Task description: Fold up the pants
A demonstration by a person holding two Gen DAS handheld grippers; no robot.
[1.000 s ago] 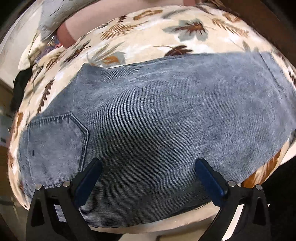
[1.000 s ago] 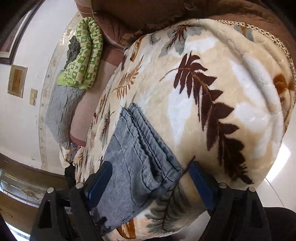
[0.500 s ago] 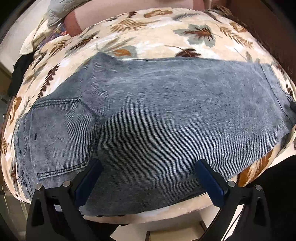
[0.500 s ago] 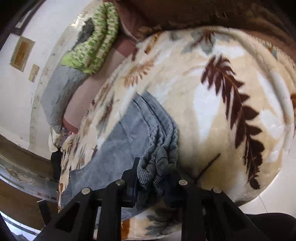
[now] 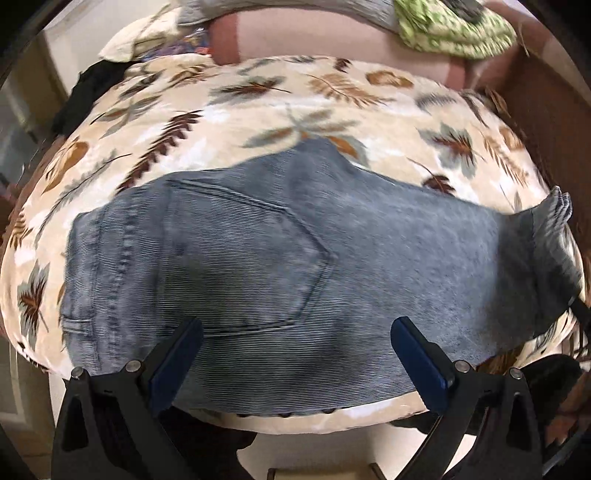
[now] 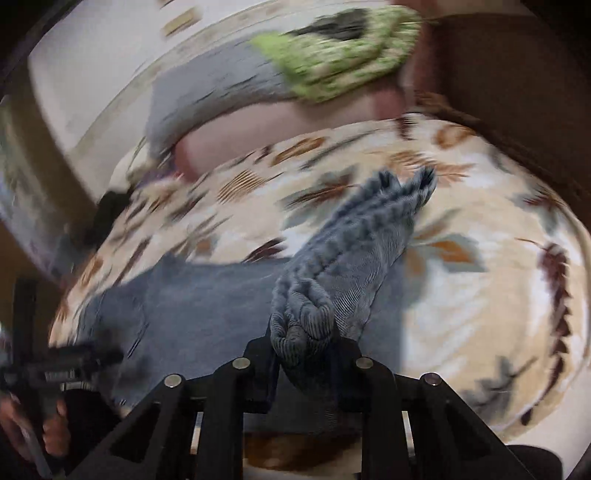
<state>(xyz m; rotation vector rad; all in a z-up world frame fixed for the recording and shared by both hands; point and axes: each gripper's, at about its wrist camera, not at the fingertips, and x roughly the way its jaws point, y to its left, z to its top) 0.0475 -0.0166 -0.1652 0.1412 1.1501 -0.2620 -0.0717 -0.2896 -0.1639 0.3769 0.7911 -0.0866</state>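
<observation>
Grey-blue denim pants (image 5: 258, 258) lie flat on a cream blanket with a leaf print (image 5: 258, 103), back pocket up and waistband to the left. My left gripper (image 5: 295, 354) hovers open over the near edge of the pants, its blue pads wide apart and holding nothing. In the right wrist view my right gripper (image 6: 306, 350) is shut on the bunched hem end of the pants legs (image 6: 354, 251), which is lifted off the blanket (image 6: 480, 277). The left gripper (image 6: 74, 360) and the hand holding it appear at the far left.
A green patterned cloth (image 5: 454, 29) and a grey garment (image 6: 207, 92) lie on the pink cushion (image 5: 314, 40) behind the blanket. A dark item (image 5: 92, 88) sits at the blanket's back left. Brown upholstery (image 5: 546, 122) borders the right side. Pale floor shows below the front edge.
My right gripper closed on the hem end and lifted it up and toward the waist, rolling as it went. My left gripper stayed open and shifted toward the pocket and waistband.
</observation>
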